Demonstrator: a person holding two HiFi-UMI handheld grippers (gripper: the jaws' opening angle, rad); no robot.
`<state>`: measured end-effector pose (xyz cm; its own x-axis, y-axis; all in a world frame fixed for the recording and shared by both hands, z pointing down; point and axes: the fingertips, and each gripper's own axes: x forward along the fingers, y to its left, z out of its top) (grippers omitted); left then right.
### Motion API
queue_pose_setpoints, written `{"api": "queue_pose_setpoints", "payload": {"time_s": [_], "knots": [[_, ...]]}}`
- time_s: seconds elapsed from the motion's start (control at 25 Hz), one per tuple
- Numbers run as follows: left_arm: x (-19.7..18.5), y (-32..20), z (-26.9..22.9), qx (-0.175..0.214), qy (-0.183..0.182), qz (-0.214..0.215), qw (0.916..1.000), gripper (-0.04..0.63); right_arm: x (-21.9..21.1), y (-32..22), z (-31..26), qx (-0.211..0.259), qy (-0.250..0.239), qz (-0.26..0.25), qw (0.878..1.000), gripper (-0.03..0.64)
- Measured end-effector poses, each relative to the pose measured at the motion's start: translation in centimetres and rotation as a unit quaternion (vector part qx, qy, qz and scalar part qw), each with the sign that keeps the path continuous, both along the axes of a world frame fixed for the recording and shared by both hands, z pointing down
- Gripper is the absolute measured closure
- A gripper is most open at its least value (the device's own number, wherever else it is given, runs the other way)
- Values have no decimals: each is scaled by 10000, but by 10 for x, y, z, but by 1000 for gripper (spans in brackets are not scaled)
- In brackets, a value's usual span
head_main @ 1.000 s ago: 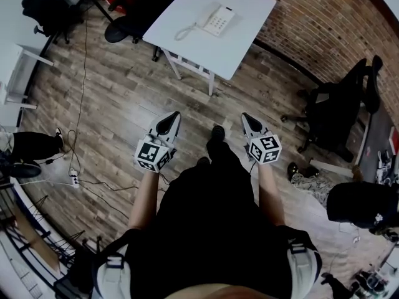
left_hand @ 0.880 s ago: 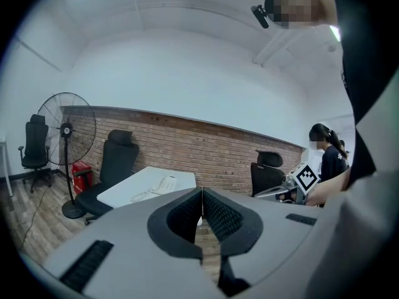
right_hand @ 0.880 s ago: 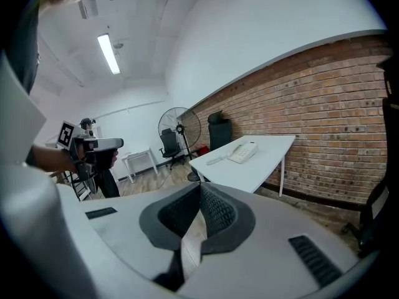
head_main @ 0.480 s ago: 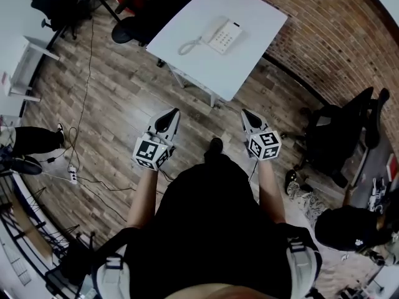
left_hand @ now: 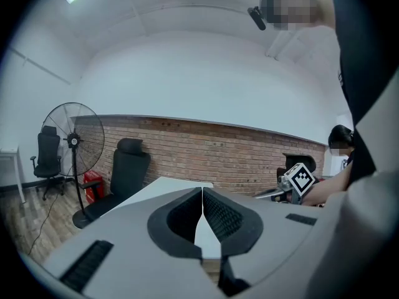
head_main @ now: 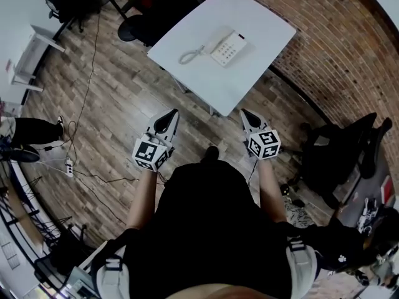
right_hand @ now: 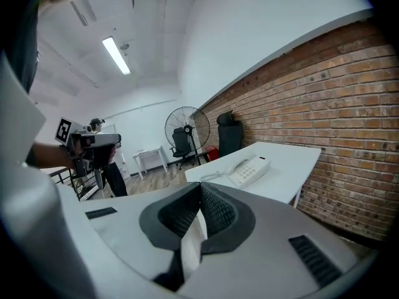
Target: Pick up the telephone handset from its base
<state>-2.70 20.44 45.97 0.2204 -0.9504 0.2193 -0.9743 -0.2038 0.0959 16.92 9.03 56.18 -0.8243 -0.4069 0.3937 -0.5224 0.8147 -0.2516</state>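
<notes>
A white counter [head_main: 218, 86] stands on the wooden floor [head_main: 118, 104] beside a brick wall [head_main: 336, 36]. A black office chair [head_main: 340, 157] sits near that wall. A standing fan [left_hand: 73, 141] stands farther off, and a power strip [head_main: 68, 166] lies among loose cables.

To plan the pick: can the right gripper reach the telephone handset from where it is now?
Probably not yet. The right gripper hangs over the floor, short of the table, with jaws shut. Nothing blocks the handset on its base.
</notes>
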Motion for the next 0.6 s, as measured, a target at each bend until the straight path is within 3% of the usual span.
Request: {"api": "queue_pose_setpoints", "payload": {"time_s": [0.32, 0.6], "knots": [[-2, -20, 13, -60, 30, -48, 10000, 574, -6, -24, -2, 123, 12, -134, 9998, 620], [4, -56, 9, 38, 29, 249, 9997, 574, 15, -32, 8, 12, 210, 76, 9998, 620]]}}
